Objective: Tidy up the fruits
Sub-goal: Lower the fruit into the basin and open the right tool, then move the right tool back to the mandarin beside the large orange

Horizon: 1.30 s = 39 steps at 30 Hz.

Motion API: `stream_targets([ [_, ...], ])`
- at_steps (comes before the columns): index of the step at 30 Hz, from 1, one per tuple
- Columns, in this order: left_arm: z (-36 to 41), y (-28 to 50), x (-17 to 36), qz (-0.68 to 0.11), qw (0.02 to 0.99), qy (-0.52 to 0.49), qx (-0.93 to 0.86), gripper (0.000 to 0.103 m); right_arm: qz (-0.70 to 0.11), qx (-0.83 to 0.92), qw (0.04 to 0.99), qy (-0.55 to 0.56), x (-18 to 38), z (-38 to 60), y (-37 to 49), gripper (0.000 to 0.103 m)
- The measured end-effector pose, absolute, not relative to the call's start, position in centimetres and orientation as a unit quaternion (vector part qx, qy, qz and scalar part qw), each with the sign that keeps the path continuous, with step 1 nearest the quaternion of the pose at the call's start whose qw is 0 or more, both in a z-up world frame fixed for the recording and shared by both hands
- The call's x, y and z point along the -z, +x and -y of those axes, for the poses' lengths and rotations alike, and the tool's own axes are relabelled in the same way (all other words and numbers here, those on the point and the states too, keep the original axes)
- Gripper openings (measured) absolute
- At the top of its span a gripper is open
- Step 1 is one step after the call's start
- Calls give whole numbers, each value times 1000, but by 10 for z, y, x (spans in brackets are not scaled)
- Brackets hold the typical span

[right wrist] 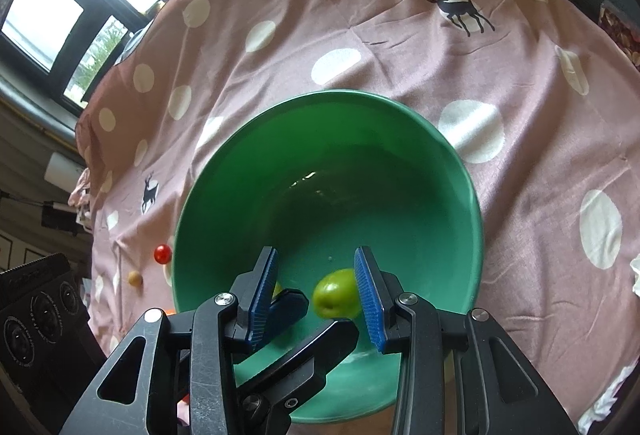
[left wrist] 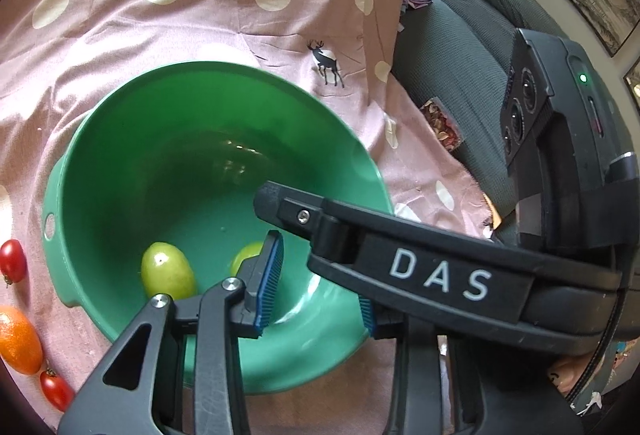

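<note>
A green bowl [left wrist: 120, 139] sits on a pink dotted cloth and holds two green fruits [left wrist: 168, 271], the second [left wrist: 246, 255] partly hidden behind a finger. My left gripper [left wrist: 316, 291] is open and empty over the bowl's near side; the right gripper's body crosses in front of it. In the right wrist view the bowl [right wrist: 440, 203] fills the middle, and my right gripper [right wrist: 316, 299] is open above it. A green fruit [right wrist: 334, 293] lies free between and below its pads. The other green fruit [right wrist: 277, 289] peeks out behind the left finger.
Left of the bowl lie two red cherry tomatoes [left wrist: 13, 261] [left wrist: 56, 389] and an orange fruit [left wrist: 18, 339]. A red tomato [right wrist: 163, 254] and a small tan fruit [right wrist: 134, 278] lie on the cloth. A dark chair [left wrist: 460, 47] stands past the table's right edge.
</note>
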<state>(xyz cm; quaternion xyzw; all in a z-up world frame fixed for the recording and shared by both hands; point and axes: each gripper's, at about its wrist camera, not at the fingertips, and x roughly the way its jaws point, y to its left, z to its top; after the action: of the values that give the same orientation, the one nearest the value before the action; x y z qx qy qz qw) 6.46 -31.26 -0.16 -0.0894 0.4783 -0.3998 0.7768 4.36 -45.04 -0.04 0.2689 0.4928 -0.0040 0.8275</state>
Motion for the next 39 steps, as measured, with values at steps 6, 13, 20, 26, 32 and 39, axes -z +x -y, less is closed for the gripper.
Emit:
stream_targets([
  [6,299,59,-7,-467,789,-96,389,42,-500,40,827,254,2,451,42,40],
  [13,262,41,-34,-426,827,-73,361,57,-472,36,846,244,-16,444,37,49],
  [20,195,25,-63,-385,860,-106,318,77,-438,29,870,224,-42,424,29,59],
  [26,132,12,-80,-362,893,-108,242,87,-405,-2,889,215,-63,397,20,69],
  [32,66,6,-72,-365,908,-116,172,92,-384,-97,893,214,-78,353,17,73],
  [39,12,12,-34,-389,904,-140,106,94,-452,-163,859,178,-46,284,43,73],
])
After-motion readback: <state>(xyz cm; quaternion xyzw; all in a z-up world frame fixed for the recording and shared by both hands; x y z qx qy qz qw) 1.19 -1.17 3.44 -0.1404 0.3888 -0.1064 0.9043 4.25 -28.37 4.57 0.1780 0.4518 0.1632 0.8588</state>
